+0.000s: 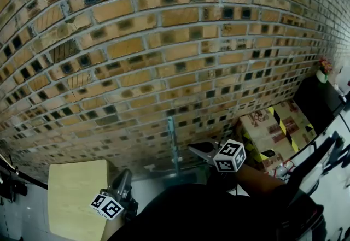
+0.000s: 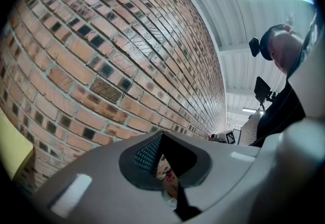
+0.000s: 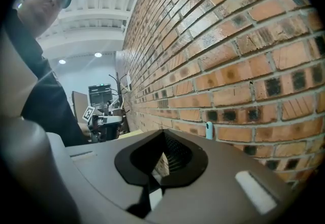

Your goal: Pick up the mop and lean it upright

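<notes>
head view: mop handle (image 1: 173,144) leans upright on the brick wall (image 1: 164,43); your left gripper (image 1: 125,174) and right gripper (image 1: 193,148), both closed and empty, should draw away gently without nudging it.

Orange-brown brick wall (image 1: 164,43) w/ dark spots; boxes (image 1: 260,128) w/ yellow-black striped tape (image 1: 283,125).

Mop (image 1: 173,147): thin pale grey-teal pole, standing upright, approx. vertical, leaning vs. brick wall (image 1: 164,43). Teal top end (image 3: 208,130) sits against the bricks. Lower end hidden; mop head can't be made out.
</notes>
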The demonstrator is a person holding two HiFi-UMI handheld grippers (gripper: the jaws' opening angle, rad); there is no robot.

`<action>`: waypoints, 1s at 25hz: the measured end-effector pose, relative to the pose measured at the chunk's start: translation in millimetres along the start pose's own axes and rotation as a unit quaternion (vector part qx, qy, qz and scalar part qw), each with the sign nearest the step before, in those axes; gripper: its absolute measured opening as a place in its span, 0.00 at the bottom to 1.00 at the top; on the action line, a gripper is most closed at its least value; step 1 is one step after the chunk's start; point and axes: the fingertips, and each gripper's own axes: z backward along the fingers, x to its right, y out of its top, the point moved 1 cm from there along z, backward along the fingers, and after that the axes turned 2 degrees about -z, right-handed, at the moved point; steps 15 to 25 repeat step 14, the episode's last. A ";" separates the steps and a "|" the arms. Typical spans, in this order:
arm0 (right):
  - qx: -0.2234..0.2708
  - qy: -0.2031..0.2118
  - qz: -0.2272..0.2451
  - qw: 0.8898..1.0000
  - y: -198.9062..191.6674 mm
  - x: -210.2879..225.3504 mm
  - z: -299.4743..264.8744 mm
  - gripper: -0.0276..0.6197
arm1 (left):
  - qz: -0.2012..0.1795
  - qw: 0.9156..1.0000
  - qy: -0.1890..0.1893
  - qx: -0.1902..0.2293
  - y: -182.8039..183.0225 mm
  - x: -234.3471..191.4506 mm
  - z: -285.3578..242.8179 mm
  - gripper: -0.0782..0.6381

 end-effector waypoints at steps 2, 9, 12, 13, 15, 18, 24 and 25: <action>-0.003 0.001 0.001 1.000 -0.9 -0.8 -1.6 0.06 | 0.001 1.000 -0.001 0.000 -0.5 -0.8 -0.2 0.10; -0.008 0.005 0.002 1.000 -4.2 -4.3 -5.1 0.06 | 0.004 1.000 -0.004 -0.002 -2.3 -2.2 -0.2 0.10; -0.010 0.004 0.004 1.000 -4.8 -6.0 -5.3 0.06 | 0.003 1.000 -0.004 -0.002 -2.5 -2.2 1.0 0.10; -0.010 0.004 0.004 1.000 -4.9 -6.6 -5.5 0.06 | 0.004 1.000 -0.004 -0.002 -2.6 -2.3 1.7 0.10; -0.010 0.004 0.005 1.000 -5.0 -7.2 -5.6 0.06 | 0.004 1.000 -0.004 -0.002 -2.7 -2.5 2.4 0.10; -0.010 0.004 0.005 1.000 -5.0 -7.2 -5.6 0.06 | 0.004 1.000 -0.004 -0.002 -2.7 -2.5 2.4 0.10; -0.010 0.004 0.005 1.000 -5.0 -7.2 -5.6 0.06 | 0.004 1.000 -0.004 -0.002 -2.7 -2.5 2.4 0.10; -0.010 0.004 0.005 1.000 -5.0 -7.2 -5.6 0.06 | 0.004 1.000 -0.004 -0.002 -2.7 -2.5 2.4 0.10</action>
